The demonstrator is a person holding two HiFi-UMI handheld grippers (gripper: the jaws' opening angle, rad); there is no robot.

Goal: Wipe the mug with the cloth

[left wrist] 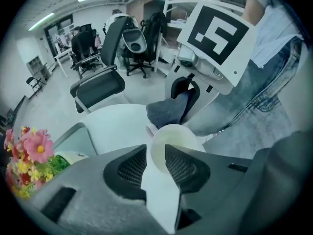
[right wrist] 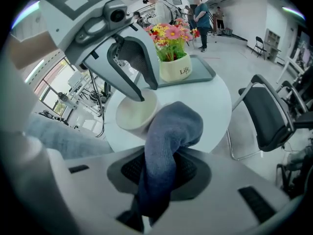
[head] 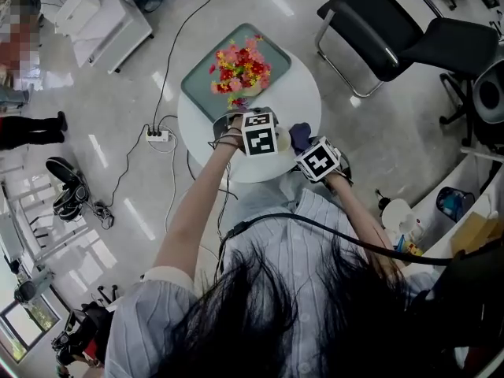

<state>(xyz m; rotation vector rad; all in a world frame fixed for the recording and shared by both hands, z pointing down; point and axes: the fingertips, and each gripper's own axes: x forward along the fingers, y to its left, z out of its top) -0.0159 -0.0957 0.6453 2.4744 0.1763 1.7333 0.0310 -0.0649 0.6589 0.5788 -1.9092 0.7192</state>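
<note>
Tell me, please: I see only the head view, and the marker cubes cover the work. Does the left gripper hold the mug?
Observer: Yes. The left gripper is shut on the mug. Its fingers pinch the wall, one inside the rim and one outside.
Operator: And the cloth, where is it?
Observer: The blue-grey cloth is clamped in the right gripper and bulges out right beside the mug. I cannot tell whether it touches the mug.
Operator: Is something inside the mug?
Observer: Nothing shows inside it apart from that one finger.
</note>
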